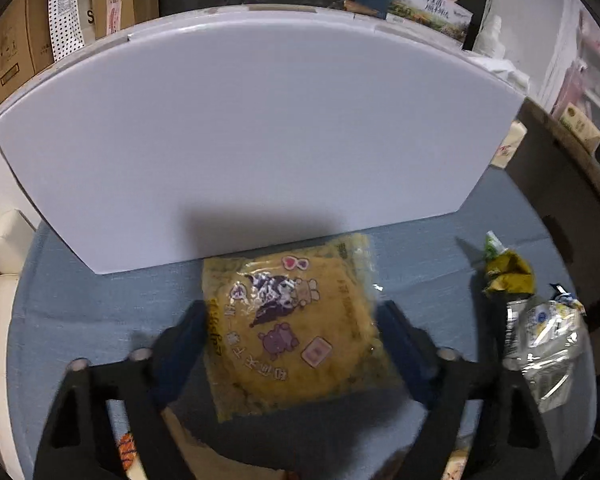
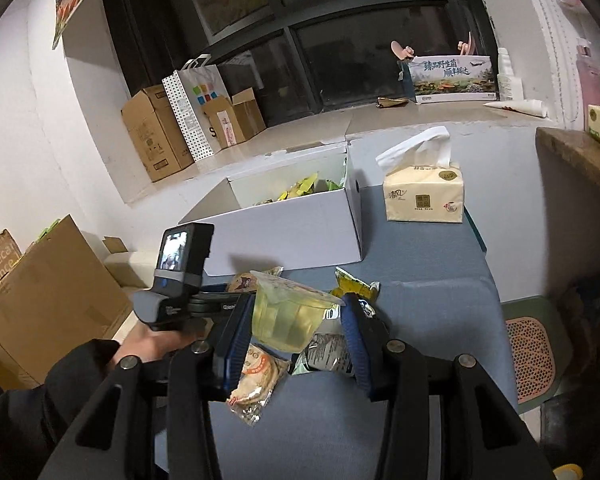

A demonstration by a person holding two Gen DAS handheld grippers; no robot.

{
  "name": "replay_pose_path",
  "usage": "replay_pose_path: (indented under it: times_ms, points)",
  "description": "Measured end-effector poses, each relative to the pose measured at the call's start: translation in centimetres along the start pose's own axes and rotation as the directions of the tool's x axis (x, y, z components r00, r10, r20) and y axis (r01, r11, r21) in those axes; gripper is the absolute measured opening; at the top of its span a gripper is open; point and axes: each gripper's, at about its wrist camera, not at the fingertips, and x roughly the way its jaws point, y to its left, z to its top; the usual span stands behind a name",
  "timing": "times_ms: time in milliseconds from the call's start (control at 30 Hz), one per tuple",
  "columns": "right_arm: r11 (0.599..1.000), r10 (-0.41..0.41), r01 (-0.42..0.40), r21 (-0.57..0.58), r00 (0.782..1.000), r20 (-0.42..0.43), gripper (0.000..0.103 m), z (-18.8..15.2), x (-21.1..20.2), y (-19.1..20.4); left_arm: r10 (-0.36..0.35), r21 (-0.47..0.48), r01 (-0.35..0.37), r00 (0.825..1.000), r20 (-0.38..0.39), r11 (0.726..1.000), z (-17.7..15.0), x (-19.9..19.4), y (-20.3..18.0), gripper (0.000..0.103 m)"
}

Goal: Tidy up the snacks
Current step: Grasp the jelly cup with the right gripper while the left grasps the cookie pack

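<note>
A white cardboard box (image 2: 300, 220) stands on the blue-covered table (image 2: 428, 320) with several snack packs inside; its near wall (image 1: 260, 140) fills the left wrist view. My left gripper (image 1: 292, 320) is open, its fingers on either side of a yellow cartoon-printed snack packet (image 1: 296, 328) lying flat against the box wall. My right gripper (image 2: 296, 320) is shut on a clear yellow jelly cup (image 2: 288, 316), held above the table in front of the box. The left gripper (image 2: 180, 280) shows to its left.
Loose snack packs lie on the table: a round cracker pack (image 2: 256, 380), a silver pack (image 1: 544, 344) and a yellow-green wrapper (image 1: 508, 272). A tissue pack (image 2: 424, 196) stands right of the box. Cardboard boxes (image 2: 48, 304) stand at the left, a wooden shelf (image 2: 580, 160) at the right.
</note>
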Motion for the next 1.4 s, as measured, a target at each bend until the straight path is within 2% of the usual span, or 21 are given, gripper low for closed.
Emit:
replay_pose_path:
  times_ms: [67,200,267,400,533,633,800,900,933,1000,1033,1067,1100,1233,1300,1400]
  points:
    - [1.000,0.004,-0.004,0.005,1.000,0.002,0.048,-0.3,-0.2,0.1,-0.035,-0.013,0.035,0.999,0.027,0.999,-0.2,-1.1,0.3,0.077]
    - [1.000,0.004,-0.003,-0.004,1.000,0.006,0.048,-0.5,-0.3,0.4,-0.099,0.015,0.098,0.988,0.119,0.995,-1.5,-5.4,0.5,0.077]
    - [1.000,0.006,-0.006,-0.005,1.000,0.007,0.048,-0.5,0.0,0.5,-0.149,0.022,0.147,0.973,0.177,0.989,-2.2,-8.4,0.8,0.077]
    - [1.000,0.025,-0.025,-0.011,1.000,-0.006,0.048,-0.3,1.2,1.1,-0.172,0.033,0.170,0.944,0.283,0.985,-2.6,-13.4,2.1,0.077]
    - [0.997,0.066,-0.067,-0.029,0.997,-0.025,0.048,1.7,3.7,2.2,-0.168,0.029,0.169,0.913,0.373,0.985,-0.1,-16.8,3.9,0.077]
    - [0.994,0.098,-0.099,-0.036,0.995,-0.018,0.048,5.1,6.2,2.8,-0.154,0.016,0.162,0.901,0.405,0.987,3.0,-17.2,5.7,0.077]
    - [0.993,0.100,-0.101,-0.057,0.995,-0.012,0.048,11.9,11.4,3.9,-0.098,0.003,0.106,0.904,0.416,0.994,9.4,-15.0,7.3,0.077]
    - [0.996,0.052,-0.055,-0.064,0.998,-0.040,0.048,15.3,15.3,3.6,-0.057,-0.025,0.073,0.912,0.406,0.997,12.5,-12.9,8.4,0.077]
    - [0.997,0.043,-0.046,-0.058,0.998,-0.044,0.048,15.9,16.1,3.4,-0.047,-0.034,0.066,0.915,0.400,0.997,13.3,-12.1,8.6,0.079]
    - [0.999,0.040,-0.042,-0.028,0.997,-0.070,0.050,17.1,18.3,2.5,-0.010,-0.062,0.035,0.931,0.366,0.997,14.6,-10.4,9.4,0.091]
    - [0.999,0.038,-0.040,-0.017,0.996,-0.081,0.067,17.6,19.5,2.0,0.006,-0.080,0.023,0.941,0.338,0.997,15.2,-9.6,9.7,0.103]
    - [0.999,0.030,-0.031,-0.017,0.995,-0.093,0.084,17.8,20.1,1.7,0.006,-0.105,0.029,0.950,0.312,0.994,15.6,-9.0,10.4,0.103]
    - [1.000,0.005,-0.007,-0.020,0.995,-0.099,0.103,17.8,20.6,1.5,0.007,-0.120,0.031,0.951,0.308,0.992,15.5,-8.8,10.8,0.103]
    - [0.999,0.039,-0.036,0.036,0.997,-0.074,0.103,17.1,19.6,0.4,0.003,-0.130,0.040,0.948,0.318,0.991,13.8,-9.1,11.7,0.103]
    - [0.999,0.027,-0.025,0.032,0.998,-0.064,0.103,16.8,18.9,0.3,0.004,-0.124,0.037,0.950,0.312,0.992,12.9,-9.4,11.8,0.103]
    - [1.000,0.013,-0.013,0.001,0.999,-0.044,0.103,16.3,17.2,0.7,-0.004,-0.102,0.041,0.942,0.335,0.994,11.8,-10.7,11.4,0.103]
